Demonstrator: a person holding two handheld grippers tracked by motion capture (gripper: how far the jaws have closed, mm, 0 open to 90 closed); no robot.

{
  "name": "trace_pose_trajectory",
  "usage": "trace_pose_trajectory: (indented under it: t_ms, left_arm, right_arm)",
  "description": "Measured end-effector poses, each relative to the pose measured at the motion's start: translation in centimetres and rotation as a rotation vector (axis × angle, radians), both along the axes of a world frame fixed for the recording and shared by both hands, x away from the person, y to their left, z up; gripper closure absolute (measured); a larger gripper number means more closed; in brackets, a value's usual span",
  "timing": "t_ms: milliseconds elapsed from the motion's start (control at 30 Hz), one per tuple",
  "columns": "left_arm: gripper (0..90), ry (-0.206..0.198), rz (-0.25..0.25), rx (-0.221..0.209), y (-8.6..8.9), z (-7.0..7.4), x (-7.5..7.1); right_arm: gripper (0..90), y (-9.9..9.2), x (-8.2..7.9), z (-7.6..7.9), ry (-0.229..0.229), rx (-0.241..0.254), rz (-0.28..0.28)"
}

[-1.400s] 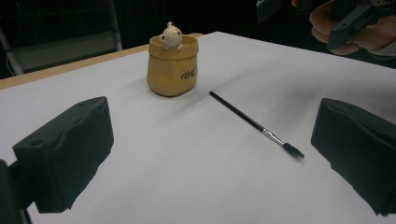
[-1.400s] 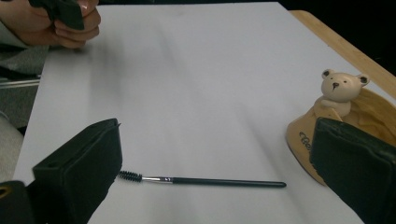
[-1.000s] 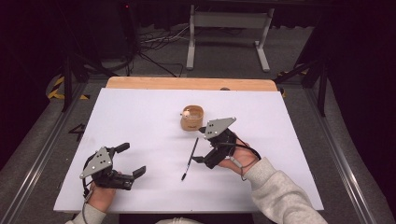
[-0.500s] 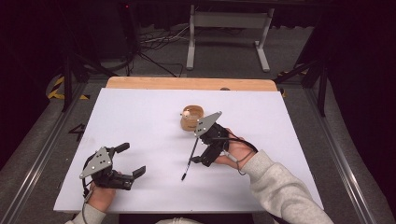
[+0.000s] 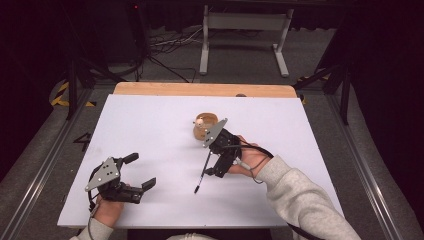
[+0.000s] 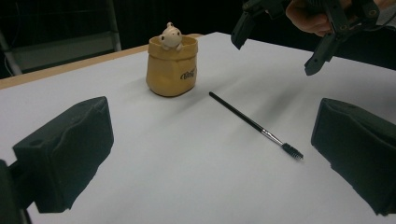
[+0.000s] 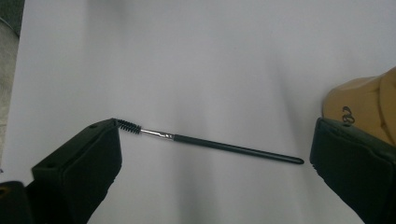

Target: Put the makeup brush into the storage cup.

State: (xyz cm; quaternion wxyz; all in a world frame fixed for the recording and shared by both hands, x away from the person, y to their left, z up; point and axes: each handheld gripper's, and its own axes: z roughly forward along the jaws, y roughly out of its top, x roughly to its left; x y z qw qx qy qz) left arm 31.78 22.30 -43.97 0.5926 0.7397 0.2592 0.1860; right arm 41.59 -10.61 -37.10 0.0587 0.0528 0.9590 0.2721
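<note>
A thin black spoolie brush (image 5: pixel 203 171) is seen lying flat on the white table (image 5: pixel 150 120), free of any grip, with its bristled tip pointed toward the person's edge and its handle end toward a small tan ceramic pot (image 5: pixel 203 126). In the left gripper view the brush (image 6: pixel 254 125) is shown just in front of the pot (image 6: pixel 171 71), from whose rim a small pale figurine (image 6: pixel 169 35) peeks.

The right gripper (image 5: pixel 220 159) is held above the brush, tilted down toward it, in the person's right hand (image 5: pixel 252 160). Its jaws are spread wide and nothing is clasped between them. In the right gripper view the brush (image 7: pixel 210 143) is seen lying across the gap between the two jaws, its bristles just beside one jaw and its handle end near the other; whether the jaws touch the table cannot be told. The pot (image 7: pixel 364 105) is seen at the edge of that view, behind one jaw.

The left gripper (image 5: pixel 129 180) is held low near the front left of the table, well apart from the brush, in the left hand (image 5: pixel 107 210). Its jaws are likewise spread wide, with nothing between them.
</note>
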Motion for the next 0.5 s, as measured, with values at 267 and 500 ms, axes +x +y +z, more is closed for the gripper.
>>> trace_pose_trajectory:
  t_ms: [267,500]
  left_arm:
    - [0.0,0.005,0.000,-0.003,0.0,0.0,0.0]
    - [0.0,0.003,0.012,-0.002,0.3,0.0,-0.2]
  right_arm:
    - [2.7,0.9,0.3,-0.4,0.000,-0.066,0.043]
    - [3.7,1.7,0.7,-1.0,0.006,-0.110,0.063]
